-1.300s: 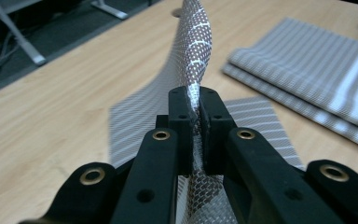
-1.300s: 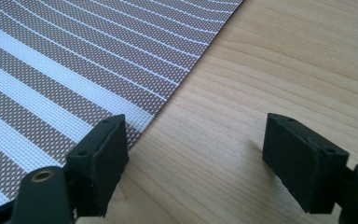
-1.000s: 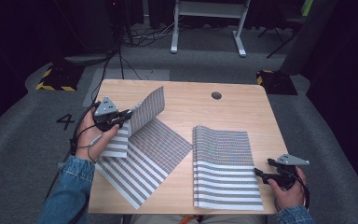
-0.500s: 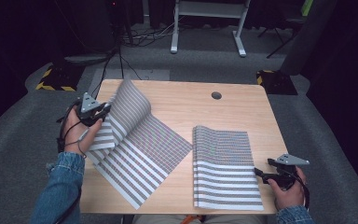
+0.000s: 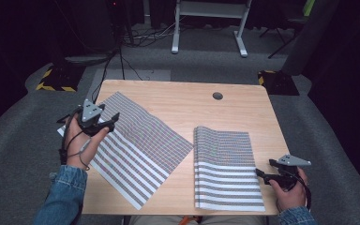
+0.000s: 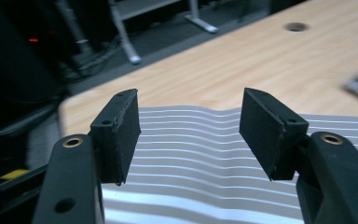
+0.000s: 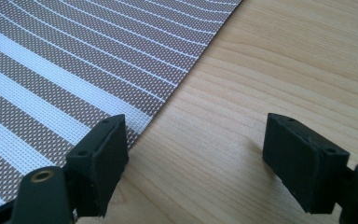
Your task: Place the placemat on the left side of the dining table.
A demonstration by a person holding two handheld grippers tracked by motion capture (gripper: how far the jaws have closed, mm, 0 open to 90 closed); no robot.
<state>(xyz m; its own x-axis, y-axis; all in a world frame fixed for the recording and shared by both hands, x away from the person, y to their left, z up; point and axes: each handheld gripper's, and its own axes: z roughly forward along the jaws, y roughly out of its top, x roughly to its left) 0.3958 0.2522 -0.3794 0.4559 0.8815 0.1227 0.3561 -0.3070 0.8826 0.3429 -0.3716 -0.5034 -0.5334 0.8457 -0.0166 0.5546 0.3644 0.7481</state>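
No writing or brand shows. Two striped mats lie on the table (image 5: 243, 112): the left mat (image 5: 136, 145) spread flat and the right mat (image 5: 225, 168) folded. The left hand-held gripper (image 5: 110, 123), jaws just opened with nothing between them, hovers over the left mat's edge. The right hand-held gripper (image 5: 261, 174) stands spread beside the folded mat.

left gripper (image 5: 104, 123): fingers just opened wide (nothing between) | right gripper (image 5: 268, 174): fingers apart, held low

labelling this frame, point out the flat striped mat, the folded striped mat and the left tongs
flat striped mat (image 5: 140, 145), high view, middle of its open surface
folded striped mat (image 5: 227, 171), high view, centre of its top layer
left tongs (image 6: 189, 135), left gripper view, midway between the open tips
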